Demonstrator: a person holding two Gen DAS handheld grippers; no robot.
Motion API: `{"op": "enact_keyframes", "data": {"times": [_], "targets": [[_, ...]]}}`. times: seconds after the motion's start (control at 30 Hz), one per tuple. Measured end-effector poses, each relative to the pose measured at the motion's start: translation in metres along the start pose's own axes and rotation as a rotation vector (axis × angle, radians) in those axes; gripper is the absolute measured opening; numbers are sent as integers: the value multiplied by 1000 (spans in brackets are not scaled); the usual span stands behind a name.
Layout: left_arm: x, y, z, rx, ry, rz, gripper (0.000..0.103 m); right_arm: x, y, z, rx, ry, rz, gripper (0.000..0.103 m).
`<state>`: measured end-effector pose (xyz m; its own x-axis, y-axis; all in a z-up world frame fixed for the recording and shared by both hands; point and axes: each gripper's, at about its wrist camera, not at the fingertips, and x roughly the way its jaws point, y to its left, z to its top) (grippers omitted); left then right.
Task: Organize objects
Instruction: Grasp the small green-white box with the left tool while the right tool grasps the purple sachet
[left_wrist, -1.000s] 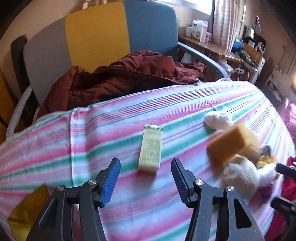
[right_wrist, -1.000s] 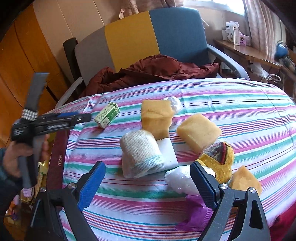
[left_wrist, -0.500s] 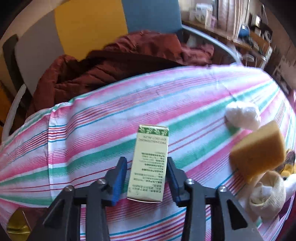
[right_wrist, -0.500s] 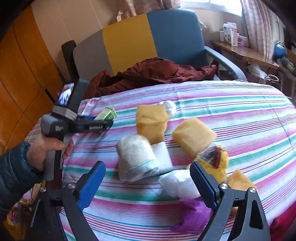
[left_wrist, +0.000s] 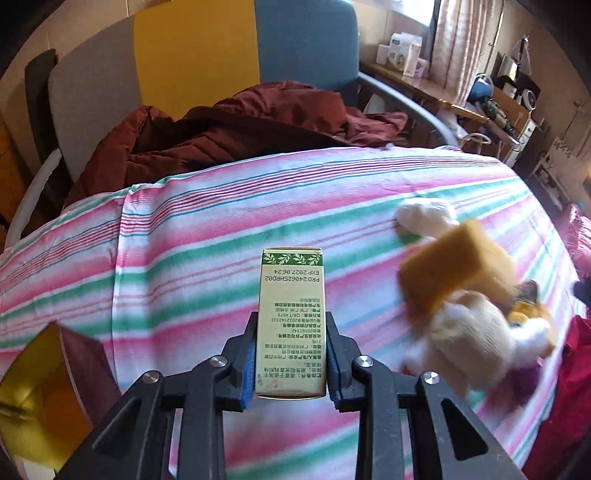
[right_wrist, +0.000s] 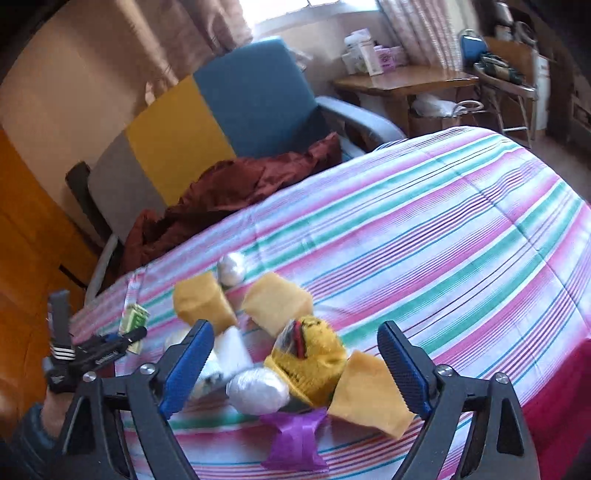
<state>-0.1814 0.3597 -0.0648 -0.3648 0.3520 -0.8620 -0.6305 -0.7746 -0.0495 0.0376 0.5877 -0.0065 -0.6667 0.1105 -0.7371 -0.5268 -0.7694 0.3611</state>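
While the left hand-held gripper (left_wrist: 290, 363) clamps the box (left_wrist: 290, 325), striped cloth (left_wrist: 207, 236) beyond lies bare.

The left wrist view looks steeply down along its own fingers, close over the striped cloth (left_wrist: 221, 206), facing the tricolour chair (left_wrist: 192, 55) beyond. The right wrist view sits farther back and tilted, at the cloth's near edge, facing the same chair (right_wrist: 207, 122) with a side table (right_wrist: 402, 79) at right. Both share the small green box (left_wrist: 291, 317) (right_wrist: 133, 318), the yellow sponges (left_wrist: 454, 266) (right_wrist: 275, 304) and the maroon jacket (left_wrist: 236, 129) (right_wrist: 236, 184).
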Motion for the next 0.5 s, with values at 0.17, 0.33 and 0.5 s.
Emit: {"op": "enact_keyframes", "data": {"times": [0.17, 0.33, 0.5], "targets": [[-35, -10, -21, -9, -40, -32, 30, 8, 25, -18, -89, 107, 9, 73], [-65, -9, -40, -26, -71, -63, 30, 5, 43, -45, -138, 179, 6, 67], [-92, -8, -61, -41, -105, -83, 30, 25, 25, -70, -79, 260, -83, 67]]}}
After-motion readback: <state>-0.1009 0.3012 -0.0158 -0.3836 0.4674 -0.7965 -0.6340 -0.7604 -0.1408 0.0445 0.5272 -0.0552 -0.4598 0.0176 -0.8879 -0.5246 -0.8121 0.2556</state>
